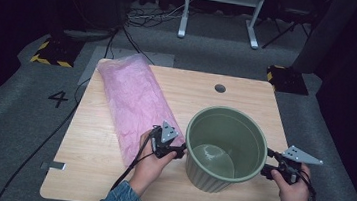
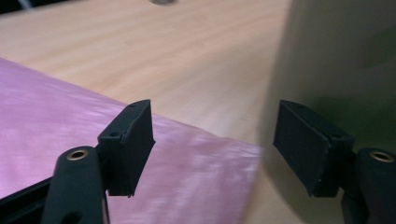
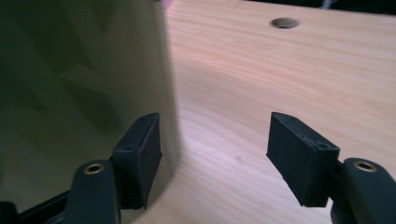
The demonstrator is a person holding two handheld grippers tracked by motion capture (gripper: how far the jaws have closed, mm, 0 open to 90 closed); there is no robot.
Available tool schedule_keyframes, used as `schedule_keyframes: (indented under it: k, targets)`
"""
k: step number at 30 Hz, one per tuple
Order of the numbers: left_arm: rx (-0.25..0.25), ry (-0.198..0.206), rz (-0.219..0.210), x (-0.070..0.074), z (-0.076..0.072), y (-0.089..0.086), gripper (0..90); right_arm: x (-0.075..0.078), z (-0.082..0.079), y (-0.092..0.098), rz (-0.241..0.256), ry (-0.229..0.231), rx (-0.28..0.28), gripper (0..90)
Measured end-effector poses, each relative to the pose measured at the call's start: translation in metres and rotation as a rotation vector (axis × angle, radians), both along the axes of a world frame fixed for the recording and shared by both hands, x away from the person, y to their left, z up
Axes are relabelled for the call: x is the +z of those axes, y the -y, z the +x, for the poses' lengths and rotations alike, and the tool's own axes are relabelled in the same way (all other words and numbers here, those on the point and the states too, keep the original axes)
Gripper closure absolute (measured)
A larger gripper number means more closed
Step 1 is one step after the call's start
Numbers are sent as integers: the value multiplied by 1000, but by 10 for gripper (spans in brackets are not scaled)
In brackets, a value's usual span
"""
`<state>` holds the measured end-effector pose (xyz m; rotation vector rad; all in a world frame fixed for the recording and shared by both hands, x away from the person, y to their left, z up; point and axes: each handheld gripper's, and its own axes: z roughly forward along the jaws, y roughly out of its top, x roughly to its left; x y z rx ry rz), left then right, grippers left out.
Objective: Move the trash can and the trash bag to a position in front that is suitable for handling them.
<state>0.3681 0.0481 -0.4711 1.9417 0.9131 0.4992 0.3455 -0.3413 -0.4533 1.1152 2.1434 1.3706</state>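
The ribbed green plastic bucket point(image 1: 225, 148) stands on the wooden bench point(image 1: 247, 95) between the released left gripper point(image 1: 179, 151) and right gripper point(image 1: 266, 163); uneven squeezing would probably tip it onto the pink plastic bag point(image 1: 133, 101).

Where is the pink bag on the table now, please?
In the high view the pink bag lies on the left half of the table, running from the far left corner toward the left gripper, just left of the green bucket.
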Motion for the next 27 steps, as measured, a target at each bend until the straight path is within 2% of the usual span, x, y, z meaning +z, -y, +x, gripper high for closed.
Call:
schedule_keyframes:
  k: [2,4,7,9,11,15,17,19,22,23,25,27]
  targets:
    - [-15,12,26,3,-6,-1,366,-5,-1,-4,20,-14,12,397]
    - [-15,9,29,5,-12,-3,395,-7,-5,-8,-5,-9,0,409]
    - [-9,21,66,8,-26,-8,413,-8,-13,-17,-33,-15,-18,414]
    - [-8,17,81,9,-36,-16,425,-6,-19,-25,-62,-1,-4,419]
    - [-5,2,73,9,-45,-25,422,-6,-24,-33,-68,5,19,418]
    - [24,7,51,8,-57,-41,354,-8,-29,-46,-78,22,37,398]
    - [29,8,53,7,-58,-46,316,-11,-29,-50,-61,28,40,380]
    - [48,11,62,6,-57,-52,300,-13,-28,-52,-75,29,31,354]
    - [108,26,80,7,-56,-67,297,-16,-29,-50,-168,67,-3,345]
    - [122,28,82,7,-55,-70,296,-18,-29,-50,-216,77,-10,341]
    - [157,28,102,10,-54,-81,290,-20,-28,-50,-281,68,4,335]
    - [197,8,107,10,-52,-93,285,-22,-26,-48,-336,52,-9,318]
